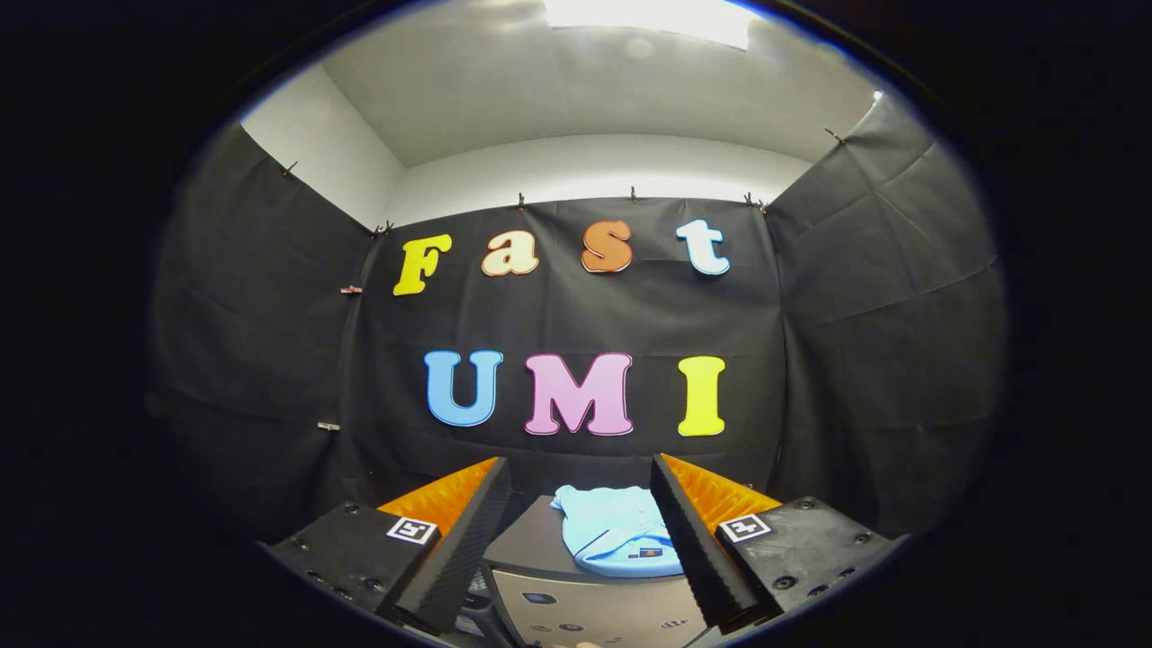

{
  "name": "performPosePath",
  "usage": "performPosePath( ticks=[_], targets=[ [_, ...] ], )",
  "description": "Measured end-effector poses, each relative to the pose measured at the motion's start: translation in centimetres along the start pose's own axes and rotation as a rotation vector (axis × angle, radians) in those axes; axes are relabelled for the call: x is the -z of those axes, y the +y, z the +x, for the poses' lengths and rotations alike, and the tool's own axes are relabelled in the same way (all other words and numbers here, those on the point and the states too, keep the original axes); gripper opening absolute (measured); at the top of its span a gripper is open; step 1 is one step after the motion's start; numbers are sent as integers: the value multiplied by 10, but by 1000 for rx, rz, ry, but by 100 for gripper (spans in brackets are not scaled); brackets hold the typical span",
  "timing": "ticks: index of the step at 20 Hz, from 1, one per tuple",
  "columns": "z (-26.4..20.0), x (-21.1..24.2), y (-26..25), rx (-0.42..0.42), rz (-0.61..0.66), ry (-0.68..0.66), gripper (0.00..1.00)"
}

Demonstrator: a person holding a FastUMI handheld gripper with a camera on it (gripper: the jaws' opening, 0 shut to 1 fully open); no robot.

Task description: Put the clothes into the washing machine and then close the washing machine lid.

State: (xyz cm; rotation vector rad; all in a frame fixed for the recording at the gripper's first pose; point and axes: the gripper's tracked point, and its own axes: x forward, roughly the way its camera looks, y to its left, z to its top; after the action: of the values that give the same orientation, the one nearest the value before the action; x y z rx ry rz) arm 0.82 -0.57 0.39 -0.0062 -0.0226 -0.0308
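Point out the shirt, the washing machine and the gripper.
Shirt (614,531), gripper view: middle of the folded cloth.
Washing machine (531,544), gripper view: bare lid left of the shirt.
Gripper (580,490), gripper view: open, midway between fingertips.

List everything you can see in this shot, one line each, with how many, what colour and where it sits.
Garment: one, light blue, folded, lying on top of the washing machine, between and just beyond the fingers.
Washing machine: one, dark grey lid with a lighter silver front panel, directly below and ahead of the fingers; lid looks closed.
Cloth wall: black, clipped up on three sides behind the machine.
Ceiling light: one, bright white, overhead.
Gripper: one, fingers spread open with nothing held, pointing toward the garment.
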Motion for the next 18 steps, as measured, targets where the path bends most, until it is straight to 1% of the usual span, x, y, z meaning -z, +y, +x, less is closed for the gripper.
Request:
performPosePath(
  ticks=[6, 12, 18],
  targets=[
    [19, 2, -7, 30, -10, 16, 98],
    [56, 7, -6, 12, -30, 53, 98],
    [105, 12, -20, 39, -16, 85, 98]
  ],
)
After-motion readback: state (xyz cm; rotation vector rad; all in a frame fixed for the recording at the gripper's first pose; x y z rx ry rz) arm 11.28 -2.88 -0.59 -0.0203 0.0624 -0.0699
